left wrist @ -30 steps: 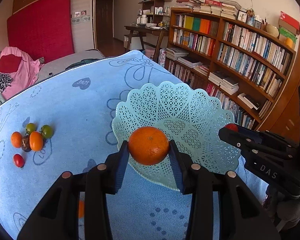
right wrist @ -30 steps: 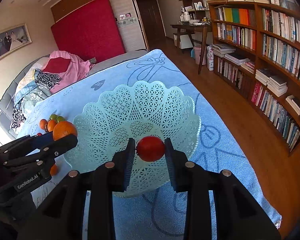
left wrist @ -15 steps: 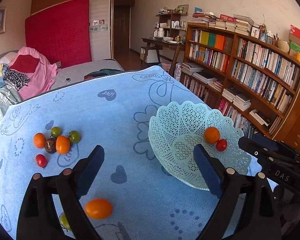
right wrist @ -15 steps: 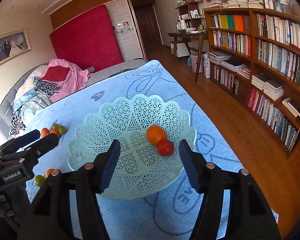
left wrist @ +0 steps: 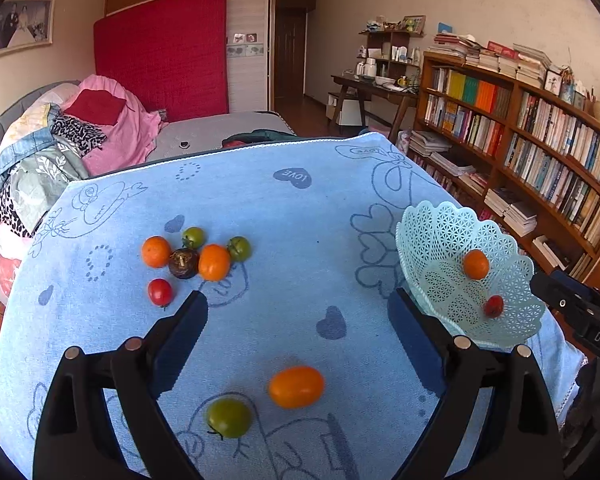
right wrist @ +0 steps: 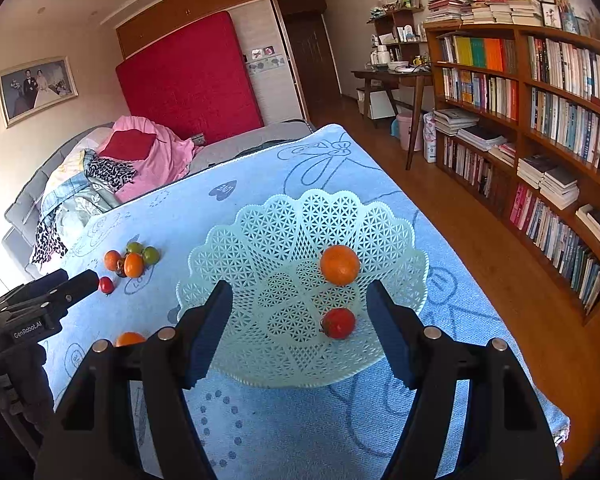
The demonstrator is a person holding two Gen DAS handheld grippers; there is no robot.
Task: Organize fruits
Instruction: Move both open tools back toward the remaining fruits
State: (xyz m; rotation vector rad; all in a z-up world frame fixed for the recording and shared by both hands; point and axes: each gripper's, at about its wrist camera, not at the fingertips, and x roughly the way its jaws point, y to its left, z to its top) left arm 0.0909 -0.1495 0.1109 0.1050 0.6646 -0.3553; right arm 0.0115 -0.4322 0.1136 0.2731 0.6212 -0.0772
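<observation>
Inside the pale green lattice basket [right wrist: 300, 240], toward its right side: an orange fruit [right wrist: 339, 265] on the far slope, a red tomato [right wrist: 338, 323] nearer, slightly apart. Basket at the right end of the blue-clothed bench [left wrist: 284, 208]. Out on the cloth to the left, a tight cluster: two orange fruits [left wrist: 214, 262], two green tomatoes [left wrist: 239, 248], one dark brown fruit [left wrist: 183, 263], with a small red tomato [left wrist: 160, 292] just nearside of them. Nearer still, an oval orange tomato [left wrist: 296, 386] beside a green tomato [left wrist: 229, 417]. Left tongs [left wrist: 298, 312] spread wide, empty, above that near pair. Right tongs [right wrist: 300, 304] spread wide too, empty, framing the basket. Beyond the bench: bed with piled clothes [left wrist: 72, 136] far left, bookshelves [right wrist: 540, 92] along the right wall.
</observation>
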